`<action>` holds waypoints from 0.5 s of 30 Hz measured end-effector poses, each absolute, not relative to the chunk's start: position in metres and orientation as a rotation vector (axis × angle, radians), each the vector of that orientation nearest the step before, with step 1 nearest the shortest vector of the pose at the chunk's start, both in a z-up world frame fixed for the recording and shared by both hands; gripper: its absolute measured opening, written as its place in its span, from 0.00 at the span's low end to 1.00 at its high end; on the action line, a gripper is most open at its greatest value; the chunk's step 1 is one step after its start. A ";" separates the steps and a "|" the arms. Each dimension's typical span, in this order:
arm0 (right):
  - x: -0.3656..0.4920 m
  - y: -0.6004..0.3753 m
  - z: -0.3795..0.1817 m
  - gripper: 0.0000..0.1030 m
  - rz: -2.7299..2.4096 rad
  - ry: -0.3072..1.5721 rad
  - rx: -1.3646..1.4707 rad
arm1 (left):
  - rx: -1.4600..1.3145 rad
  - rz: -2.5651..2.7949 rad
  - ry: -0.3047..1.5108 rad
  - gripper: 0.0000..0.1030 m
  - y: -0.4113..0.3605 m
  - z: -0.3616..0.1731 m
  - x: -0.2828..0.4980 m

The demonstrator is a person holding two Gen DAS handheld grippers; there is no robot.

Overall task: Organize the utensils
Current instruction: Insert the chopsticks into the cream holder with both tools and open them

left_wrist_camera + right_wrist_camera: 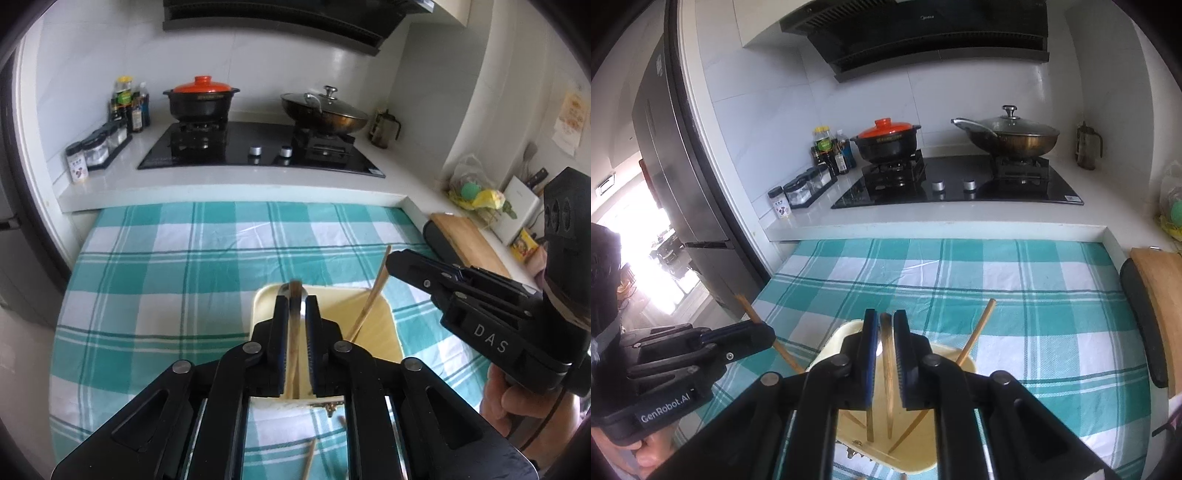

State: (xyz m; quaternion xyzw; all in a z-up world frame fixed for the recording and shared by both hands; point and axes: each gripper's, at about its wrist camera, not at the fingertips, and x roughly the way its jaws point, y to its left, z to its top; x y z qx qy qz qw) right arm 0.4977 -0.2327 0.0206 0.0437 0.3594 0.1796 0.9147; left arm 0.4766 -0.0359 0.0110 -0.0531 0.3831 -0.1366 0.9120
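A pale yellow tray (384,321) lies on the checked cloth; it also shows in the right wrist view (827,354). My left gripper (295,299) is shut on a wooden chopstick (294,332) over the tray; a metal utensil tip shows beside it. My right gripper (885,321) is shut on another wooden chopstick (887,369) above the tray. A loose chopstick (975,336) leans out of the tray to the right, also seen in the left wrist view (371,295). The right gripper's body (480,306) is at the right; the left gripper's body (687,354) is at the left.
A teal checked cloth (177,258) covers the table. Behind it is a white counter with a stove (258,147), a black pot with an orange lid (201,98), a lidded wok (325,110) and spice jars (96,147). A wooden board (469,240) is at the right.
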 end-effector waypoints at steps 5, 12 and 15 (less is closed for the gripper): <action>0.464 -0.229 0.053 0.41 0.376 0.627 0.044 | -0.103 -0.256 0.744 0.57 -0.015 0.027 0.450; 0.379 -0.233 0.080 0.45 0.403 0.572 -0.076 | 0.062 -0.265 0.817 0.73 0.013 0.022 0.362; 0.336 -0.238 0.070 0.49 0.421 0.586 -0.124 | 0.096 -0.285 0.869 0.74 0.019 -0.001 0.314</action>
